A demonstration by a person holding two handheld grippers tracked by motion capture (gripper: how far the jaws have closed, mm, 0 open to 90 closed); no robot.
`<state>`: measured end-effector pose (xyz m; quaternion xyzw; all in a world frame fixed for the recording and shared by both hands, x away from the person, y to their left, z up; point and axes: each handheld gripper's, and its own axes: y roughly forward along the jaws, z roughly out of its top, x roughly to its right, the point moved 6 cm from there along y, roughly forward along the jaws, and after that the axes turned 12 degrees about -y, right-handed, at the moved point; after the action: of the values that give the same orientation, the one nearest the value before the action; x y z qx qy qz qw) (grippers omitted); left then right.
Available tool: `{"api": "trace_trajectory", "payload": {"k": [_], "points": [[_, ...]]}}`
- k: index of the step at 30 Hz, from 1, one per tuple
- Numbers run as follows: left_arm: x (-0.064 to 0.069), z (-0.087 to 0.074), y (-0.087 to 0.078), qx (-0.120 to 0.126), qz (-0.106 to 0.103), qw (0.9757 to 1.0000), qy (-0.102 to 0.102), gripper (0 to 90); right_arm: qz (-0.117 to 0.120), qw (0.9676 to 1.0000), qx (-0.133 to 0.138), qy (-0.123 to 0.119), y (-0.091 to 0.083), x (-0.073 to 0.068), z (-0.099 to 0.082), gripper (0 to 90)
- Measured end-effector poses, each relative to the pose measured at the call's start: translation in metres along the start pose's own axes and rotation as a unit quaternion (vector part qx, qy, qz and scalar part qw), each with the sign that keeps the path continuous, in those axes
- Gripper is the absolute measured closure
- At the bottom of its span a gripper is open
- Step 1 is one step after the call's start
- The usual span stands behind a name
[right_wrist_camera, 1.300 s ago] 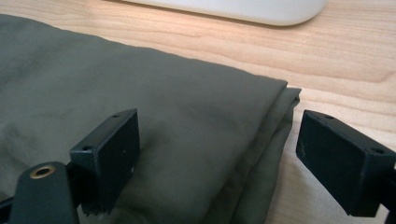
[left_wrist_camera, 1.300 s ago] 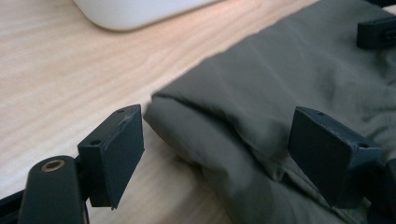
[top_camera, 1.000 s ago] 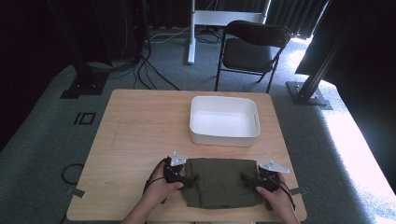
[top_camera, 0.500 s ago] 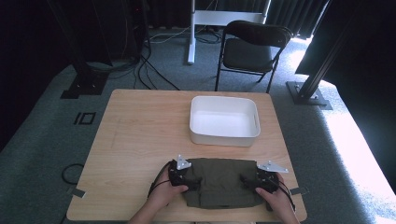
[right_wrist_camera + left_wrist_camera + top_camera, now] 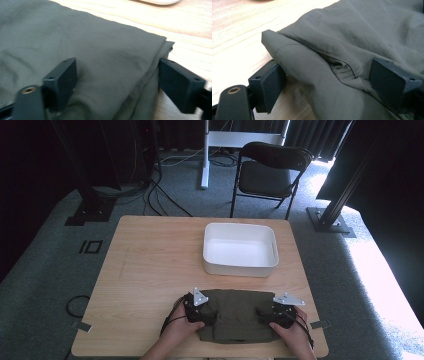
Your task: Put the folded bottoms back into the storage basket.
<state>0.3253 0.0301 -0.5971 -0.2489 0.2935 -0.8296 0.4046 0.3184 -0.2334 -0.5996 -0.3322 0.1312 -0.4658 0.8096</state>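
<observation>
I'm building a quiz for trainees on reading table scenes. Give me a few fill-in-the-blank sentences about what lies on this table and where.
1. The folded olive-green cloth garment lies at the table's ____ edge, by the person's hands.
2. The white rectangular plastic tub holds ____.
3. The left gripper and the right gripper sit at opposite ____ of the garment.
4. The table top is made of light ____.

Missing words: near; nothing; ends; wood

Both hands reach in from the near edge, the left tongs (image 5: 207, 312) spread wide; the right tongs (image 5: 264, 316), just closing slightly, also gape.
</observation>
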Motion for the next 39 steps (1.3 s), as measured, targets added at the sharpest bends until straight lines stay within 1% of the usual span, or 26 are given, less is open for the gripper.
{"api": "trace_trajectory", "payload": {"k": [1,2,3,6,8,9,10,12,14,15,17,19,21,25,26,27,28,30,31,32,33,34,35,36,38,39], "points": [[0.0,0.0,0.0,0.0,0.0,1.0,0.0,16.7,0.0,1.0,0.0,0.0,0.0,0.0,0.0,19.4],[0.0,0.0,0.0,-0.002,0.001,1.0,0.009,16.7,-0.002,1.0,0.0,-0.002,0.0,-0.001,0.0,21.8],[0.001,0.0,0.0,0.001,-0.004,0.9999,0.012,20.1,0.0,1.0,0.003,-0.004,-0.001,-0.003,0.001,25.9],[0.003,0.001,0.0,0.006,-0.019,0.9996,0.019,32.6,0.003,0.9999,0.008,-0.008,-0.001,-0.004,0.001,33.1],[0.004,0.003,0.0,0.01,-0.021,0.9996,0.014,41.7,0.012,0.9998,0.012,-0.01,-0.001,-0.005,0.003,43.9],[0.004,0.003,0.001,0.01,-0.02,0.9996,0.016,44.5,0.02,0.9997,0.011,-0.012,-0.001,-0.007,0.004,52.0],[0.006,0.003,0.001,0.011,-0.023,0.9995,0.019,46.8,0.03,0.9994,0.01,-0.015,-0.001,-0.009,0.005,57.9],[0.007,0.004,0.001,0.013,-0.025,0.9995,0.016,52.3,0.043,0.9989,0.006,-0.019,-0.001,-0.011,0.007,66.2],[0.01,0.004,0.002,0.012,-0.032,0.9993,0.013,62.2,0.049,0.9986,0.003,-0.021,-0.001,-0.013,0.008,70.6],[0.011,0.004,0.002,0.012,-0.036,0.9992,0.013,67.6,0.049,0.9984,0.002,-0.029,-0.002,-0.014,0.009,72.3],[0.011,0.004,0.002,0.014,-0.038,0.9991,0.01,73.7,0.041,0.9983,-0.002,-0.041,-0.002,-0.017,0.01,74.7],[0.009,0.004,0.001,0.015,-0.045,0.9989,-0.003,77.9,0.036,0.9983,-0.006,-0.046,-0.002,-0.018,0.011,75.9],[0.008,0.005,-0.001,0.016,-0.055,0.9983,-0.014,79.1,0.036,0.9983,-0.008,-0.046,-0.003,-0.018,0.012,76.4],[0.008,0.008,-0.004,0.011,-0.061,0.998,-0.016,80.4,0.039,0.9982,-0.004,-0.045,-0.008,-0.017,0.017,77.1],[0.008,0.01,-0.006,0.012,-0.064,0.9976,-0.022,80.5,0.041,0.9982,-0.002,-0.044,-0.01,-0.017,0.019,77.1],[0.008,0.012,-0.007,0.018,-0.068,0.9971,-0.027,80.8,0.043,0.9982,0.0,-0.042,-0.011,-0.017,0.02,77.2],[0.009,0.013,-0.009,0.016,-0.067,0.9974,-0.023,80.9,0.045,0.9982,0.002,-0.04,-0.013,-0.017,0.022,77.2],[0.01,0.017,-0.013,0.024,-0.074,0.9965,-0.03,81.0,0.053,0.9981,0.008,-0.032,-0.017,-0.016,0.026,77.3],[0.01,0.018,-0.015,0.021,-0.075,0.9966,-0.027,81.2,0.054,0.9981,0.01,-0.03,-0.019,-0.015,0.028,77.4],[0.011,0.02,-0.016,0.025,-0.082,0.9957,-0.036,81.1,0.054,0.998,0.012,-0.032,-0.019,-0.015,0.029,77.4],[0.01,0.022,-0.017,0.025,-0.083,0.9956,-0.036,81.2,0.055,0.998,0.014,-0.029,-0.021,-0.015,0.031,77.4],[0.01,0.023,-0.019,0.025,-0.082,0.9959,-0.03,81.2,0.056,0.9979,0.016,-0.028,-0.022,-0.014,0.032,77.4],[0.01,0.025,-0.02,0.028,-0.082,0.9957,-0.032,81.2,0.057,0.9978,0.019,-0.028,-0.023,-0.014,0.034,77.4],[0.009,0.026,-0.021,0.026,-0.079,0.9962,-0.027,81.3,0.058,0.9978,0.022,-0.025,-0.024,-0.014,0.035,77.5],[0.01,0.028,-0.023,0.031,-0.083,0.9955,-0.033,81.4,0.064,0.9974,0.026,-0.021,-0.028,-0.015,0.038,77.6],[0.01,0.028,-0.024,0.027,-0.082,0.9959,-0.026,81.5,0.065,0.9973,0.028,-0.02,-0.029,-0.015,0.039,77.6]]}}
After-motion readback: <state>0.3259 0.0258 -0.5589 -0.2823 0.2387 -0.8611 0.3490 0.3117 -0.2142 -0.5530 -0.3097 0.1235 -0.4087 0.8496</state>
